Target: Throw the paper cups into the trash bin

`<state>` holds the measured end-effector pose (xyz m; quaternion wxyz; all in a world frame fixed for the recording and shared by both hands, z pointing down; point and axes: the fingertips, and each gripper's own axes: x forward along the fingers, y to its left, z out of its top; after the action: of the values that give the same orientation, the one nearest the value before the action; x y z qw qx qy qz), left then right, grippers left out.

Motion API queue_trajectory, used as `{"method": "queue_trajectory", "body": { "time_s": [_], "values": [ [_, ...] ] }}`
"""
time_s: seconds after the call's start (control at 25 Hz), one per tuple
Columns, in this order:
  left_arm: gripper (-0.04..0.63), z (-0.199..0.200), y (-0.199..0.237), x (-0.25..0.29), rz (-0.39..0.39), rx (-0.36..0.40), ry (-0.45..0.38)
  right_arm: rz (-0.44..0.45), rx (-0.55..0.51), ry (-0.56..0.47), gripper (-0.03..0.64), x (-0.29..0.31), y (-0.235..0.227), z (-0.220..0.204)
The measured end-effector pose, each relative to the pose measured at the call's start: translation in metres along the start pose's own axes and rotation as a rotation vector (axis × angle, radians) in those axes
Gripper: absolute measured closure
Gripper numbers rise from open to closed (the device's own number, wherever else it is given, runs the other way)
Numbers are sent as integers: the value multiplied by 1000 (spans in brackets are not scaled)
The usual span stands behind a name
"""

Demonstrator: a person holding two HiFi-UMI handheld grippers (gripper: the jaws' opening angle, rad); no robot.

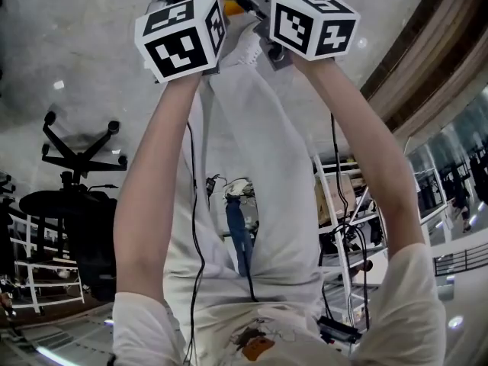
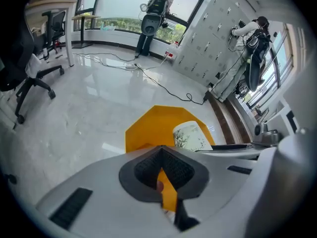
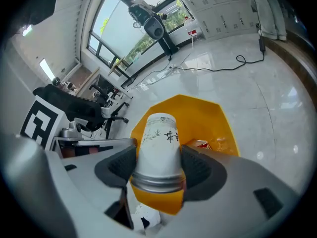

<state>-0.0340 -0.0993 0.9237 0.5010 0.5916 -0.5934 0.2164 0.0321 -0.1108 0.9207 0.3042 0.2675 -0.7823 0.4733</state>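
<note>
While the right gripper has its dark padded jaws clamped on the sides of a white paper cup printed with a green sprig and dark characters, the move ahead turns on what lies past that cup. The cup's long axis runs along the jaws, with its wide rim toward the gripper body and its narrower closed end pointing away. Straight beyond that end gapes the orange, many-sided trash bin, with some scraps already inside it. So the cup looks lined up over the mouth, and letting go should be enough. The left gripper sits just beside it with its jaws pressed together on nothing; only the bin's orange shows through the slit between them. It is equally near the bin but has nothing to drop. In the head view both bare forearms reach out side by side, with the marker cubes close together. Past the bin lies the pale glossy floor.
</note>
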Motion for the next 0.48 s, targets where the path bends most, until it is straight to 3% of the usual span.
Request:
{"method": "queue_trajectory", "body": {
  "time_s": [0.16,0.24,0.48],
  "values": [
    [589,-6,4,8,10,-2,30,-15,-22,35,321,9,-9,-1],
    [589,-8,1,8,2,0,43,-15,-19,53,252,10,-9,-2],
    [589,-6,-10,1,-18,8,50,-66,36,35,249,-5,-17,3]
  ]
}}
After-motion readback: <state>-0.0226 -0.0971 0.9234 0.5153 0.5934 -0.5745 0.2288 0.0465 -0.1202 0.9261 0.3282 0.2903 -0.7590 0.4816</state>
